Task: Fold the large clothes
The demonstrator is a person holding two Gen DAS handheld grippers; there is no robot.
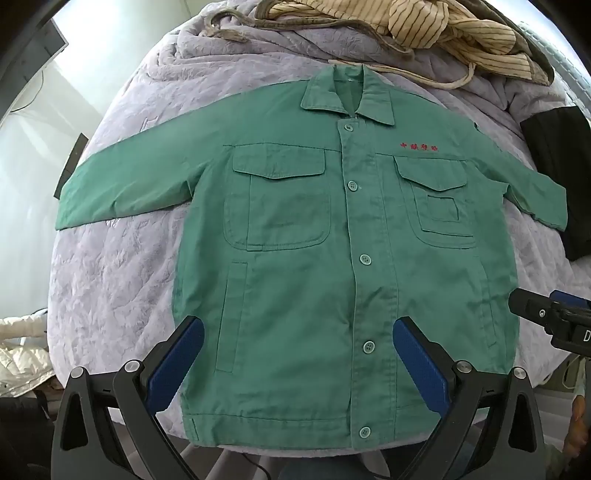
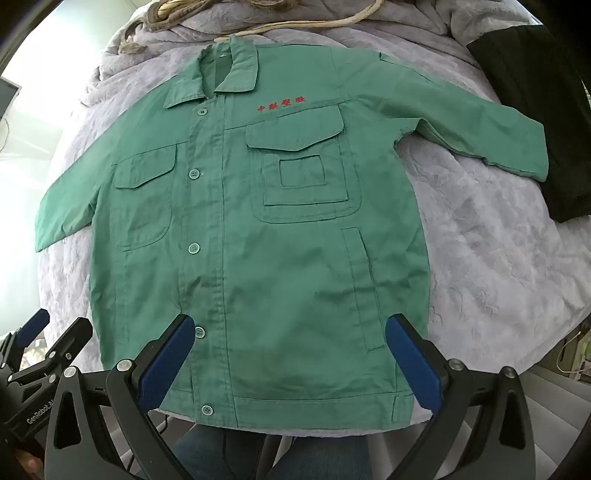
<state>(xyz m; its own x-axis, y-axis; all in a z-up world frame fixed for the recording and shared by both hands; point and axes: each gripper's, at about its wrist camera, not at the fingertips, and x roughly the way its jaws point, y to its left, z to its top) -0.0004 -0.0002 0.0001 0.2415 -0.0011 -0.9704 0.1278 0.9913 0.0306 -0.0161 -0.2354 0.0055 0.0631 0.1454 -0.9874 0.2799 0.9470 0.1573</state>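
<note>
A green buttoned work jacket (image 1: 314, 258) lies flat, front up, on a lilac quilted bed, collar far, hem near, both sleeves spread sideways. It has red characters on the chest and two flap pockets. It also shows in the right wrist view (image 2: 266, 229). My left gripper (image 1: 299, 354) is open, hovering above the jacket's lower left front. My right gripper (image 2: 288, 350) is open, hovering above the lower right front. Neither holds anything. The right gripper's body (image 1: 550, 317) shows at the left view's right edge; the left gripper's body (image 2: 33, 354) shows at the right view's lower left.
A cream striped garment (image 1: 443, 26) with cords lies bunched at the far edge of the bed (image 1: 110, 277). A black cloth (image 2: 535, 110) lies under the right sleeve's cuff. A white padded coat (image 1: 22, 362) lies off the bed's left side.
</note>
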